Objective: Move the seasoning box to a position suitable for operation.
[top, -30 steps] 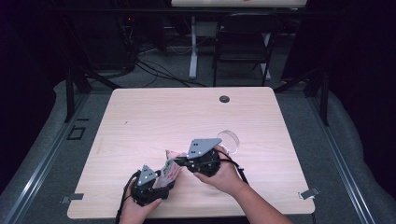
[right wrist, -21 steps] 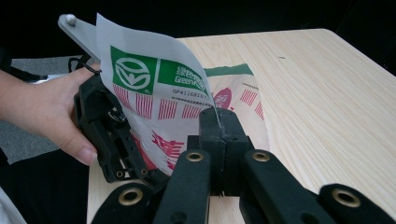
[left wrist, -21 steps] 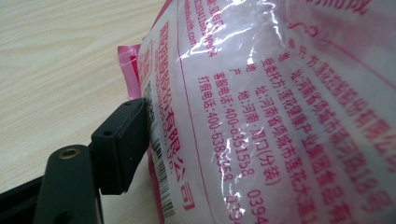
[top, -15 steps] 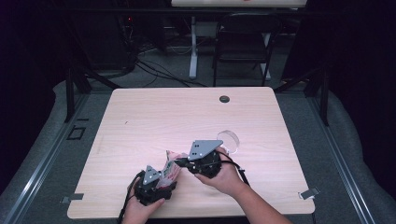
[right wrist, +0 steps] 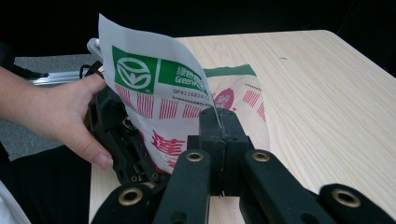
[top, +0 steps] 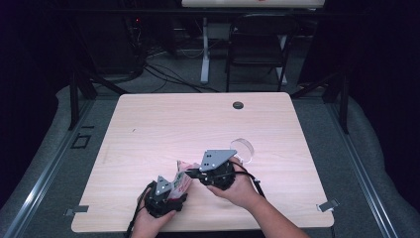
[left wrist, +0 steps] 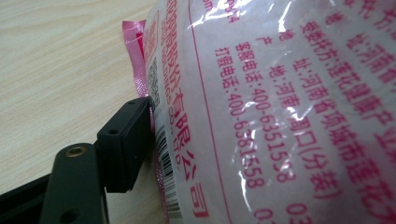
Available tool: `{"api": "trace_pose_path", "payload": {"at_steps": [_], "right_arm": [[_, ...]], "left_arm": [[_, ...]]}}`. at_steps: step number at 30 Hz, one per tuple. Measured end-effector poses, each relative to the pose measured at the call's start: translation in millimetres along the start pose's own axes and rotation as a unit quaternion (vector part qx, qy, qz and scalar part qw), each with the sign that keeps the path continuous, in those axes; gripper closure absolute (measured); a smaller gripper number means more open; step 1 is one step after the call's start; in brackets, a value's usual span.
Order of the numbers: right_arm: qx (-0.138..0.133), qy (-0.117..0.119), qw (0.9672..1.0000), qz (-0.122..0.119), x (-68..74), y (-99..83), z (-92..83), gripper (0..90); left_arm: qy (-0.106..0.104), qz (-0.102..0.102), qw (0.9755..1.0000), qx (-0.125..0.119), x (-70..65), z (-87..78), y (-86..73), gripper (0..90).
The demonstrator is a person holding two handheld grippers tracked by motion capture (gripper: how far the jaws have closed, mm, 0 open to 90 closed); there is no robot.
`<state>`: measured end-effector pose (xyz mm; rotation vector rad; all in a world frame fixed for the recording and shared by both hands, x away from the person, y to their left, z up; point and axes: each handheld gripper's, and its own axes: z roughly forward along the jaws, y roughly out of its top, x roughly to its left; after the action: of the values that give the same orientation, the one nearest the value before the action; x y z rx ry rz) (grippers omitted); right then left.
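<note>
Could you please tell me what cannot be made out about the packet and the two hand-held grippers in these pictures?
- Left gripper view: the white plastic packet with pink print covers the second jaw of the left hand-held gripper; one black pad touches its sealed edge.
- High view: the packet's print is too small to read, and the clear round lid-like thing is too faint to identify.
- Right gripper view: the right hand-held gripper pinches the packet's torn top; the contents are hidden.
</note>
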<state>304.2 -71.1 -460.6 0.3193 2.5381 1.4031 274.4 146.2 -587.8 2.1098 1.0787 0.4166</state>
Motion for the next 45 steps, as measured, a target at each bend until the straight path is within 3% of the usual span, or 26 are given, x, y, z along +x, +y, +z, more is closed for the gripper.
{"api": "trace_pose_path", "payload": {"at_steps": [4, 14, 19, 34, 45], "right_arm": [[0.001, 0.000, 1.0000, 0.000, -0.4, -0.5, 0.4, 90.0], [0.000, 0.000, 1.0000, 0.003, -0.8, -1.5, 0.1, 90.0], [0.001, 0.000, 1.0000, 0.001, -0.6, -1.4, 0.3, 90.0], [-0.003, 0.001, 1.0000, 0.002, -0.4, -1.3, -0.6, 90.0], [-0.009, 0.001, 1.0000, 0.001, -0.8, -1.6, -5.0, 90.0]], "left_arm": [[0.012, 0.005, 0.9999, -0.001, -1.4, -0.2, -0.4, 34.9], [0.017, 0.001, 0.9998, -0.006, -0.4, -0.9, -0.8, 42.1], [0.022, 0.009, 0.9997, -0.007, -0.4, -1.9, -1.2, 46.0], [0.021, 0.008, 0.9997, -0.013, 0.9, -4.8, -0.1, 54.1], [0.034, 0.025, 0.9990, -0.014, 2.9, -10.5, 4.2, 56.6]]}}
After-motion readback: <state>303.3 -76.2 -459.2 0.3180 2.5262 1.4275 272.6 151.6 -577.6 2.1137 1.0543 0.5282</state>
